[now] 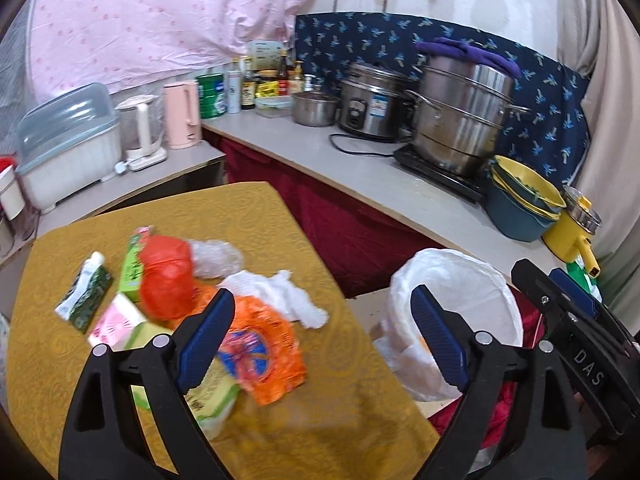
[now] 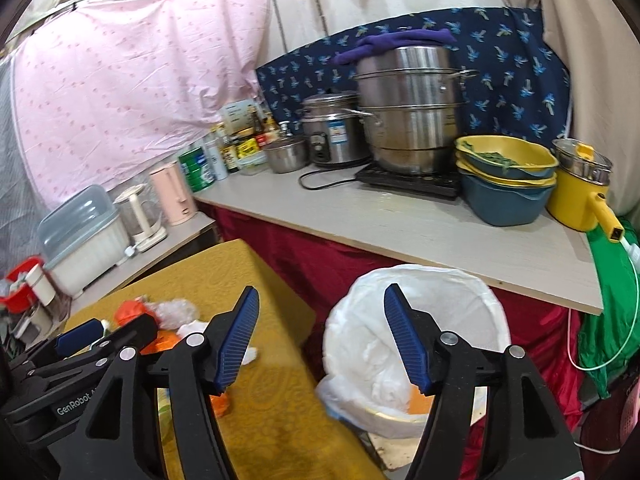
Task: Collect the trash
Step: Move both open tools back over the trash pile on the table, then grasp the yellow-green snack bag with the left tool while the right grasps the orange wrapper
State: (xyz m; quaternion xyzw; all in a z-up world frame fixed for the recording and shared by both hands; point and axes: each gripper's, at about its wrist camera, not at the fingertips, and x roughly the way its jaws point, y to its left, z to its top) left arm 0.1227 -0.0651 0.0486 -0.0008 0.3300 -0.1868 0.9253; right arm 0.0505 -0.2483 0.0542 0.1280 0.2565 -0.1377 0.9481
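2 claws, left claw [image 1: 322,334] and right claw [image 2: 320,338], hover level, gaping empty, above table [image 1: 320,420] and bin [image 2: 492,308].

A: What's behind? 
B: A pink sheet [image 1: 160,20] hangs across the left wall; a navy patterned cloth [image 2: 500,68] backs the pale bench [image 2: 400,224], which wears a dark red skirt [image 1: 340,224] below.
A: And on it? 
B: A steel steamer pot [image 2: 408,120], rice cooker [image 1: 372,104], stacked basins [image 2: 504,180], bottles.
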